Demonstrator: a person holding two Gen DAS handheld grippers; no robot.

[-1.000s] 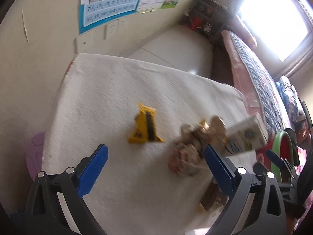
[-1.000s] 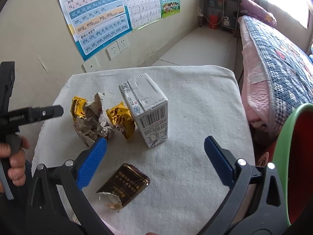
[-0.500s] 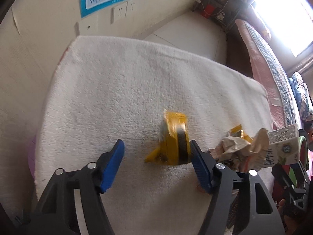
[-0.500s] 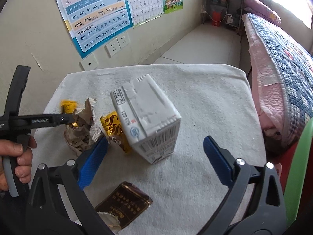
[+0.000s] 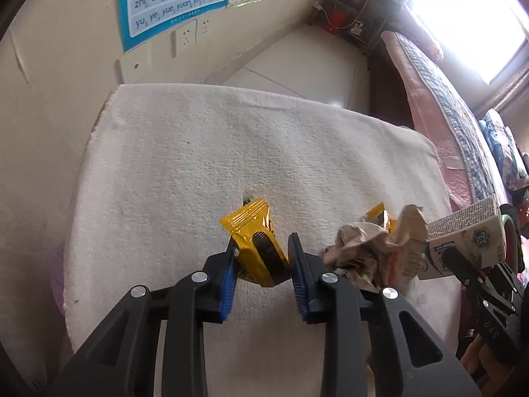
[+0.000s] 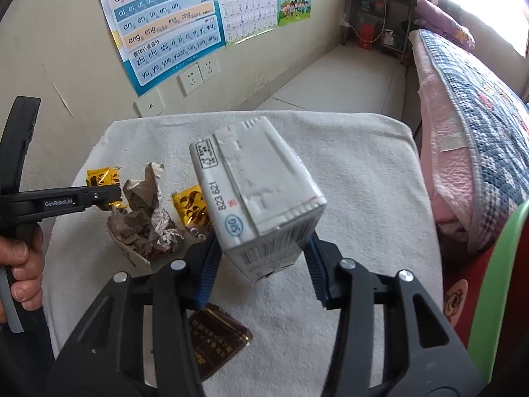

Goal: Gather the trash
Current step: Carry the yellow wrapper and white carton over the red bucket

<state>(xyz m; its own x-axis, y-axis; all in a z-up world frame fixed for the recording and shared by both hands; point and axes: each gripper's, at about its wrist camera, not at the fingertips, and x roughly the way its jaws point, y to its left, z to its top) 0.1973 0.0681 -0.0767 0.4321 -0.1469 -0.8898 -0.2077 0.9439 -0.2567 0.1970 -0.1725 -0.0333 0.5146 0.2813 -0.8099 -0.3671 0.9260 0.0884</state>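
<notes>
Our left gripper (image 5: 263,258) is closing on the yellow wrapper (image 5: 256,248) near the middle of the white towel (image 5: 198,165), pads already pressing it. Our right gripper (image 6: 261,258) is closing on the tilted milk carton (image 6: 254,198), gripped low (its weight sits far above the pads). We judge it could pivot and slip, falling onto the crumpled paper (image 6: 145,218) at left.

home bedroom: quilted bed (image 6: 479,125) along the wall, kids' pinyin posters (image 6: 165,23), wall sockets (image 6: 198,74), cluttered shelf (image 6: 377,13) by the window.
</notes>
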